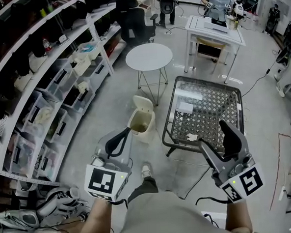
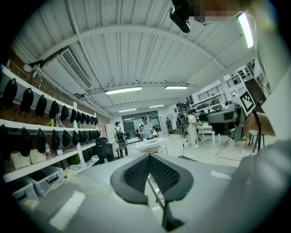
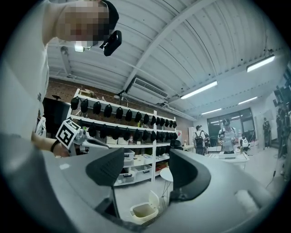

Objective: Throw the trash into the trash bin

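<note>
Trash [image 1: 192, 137] was noted on the mesh worktop [image 1: 170, 112], just left of the right tool [image 1: 213, 133], which was held released and empty. The left tool [image 1: 125, 132] was clenched on nothing, nearer the bin [image 1: 141, 121].

Right gripper [image 3: 148, 169], fingers [image 3: 107, 167] spread wide, nothing between them. In the gap, low on the floor: an open cream trash bin [image 3: 144, 210]. At left, the left gripper [image 3: 88, 140]. Behind: shelves [image 3: 122, 132] lined with dark caps, and a round white table [image 3: 166, 174].
</note>
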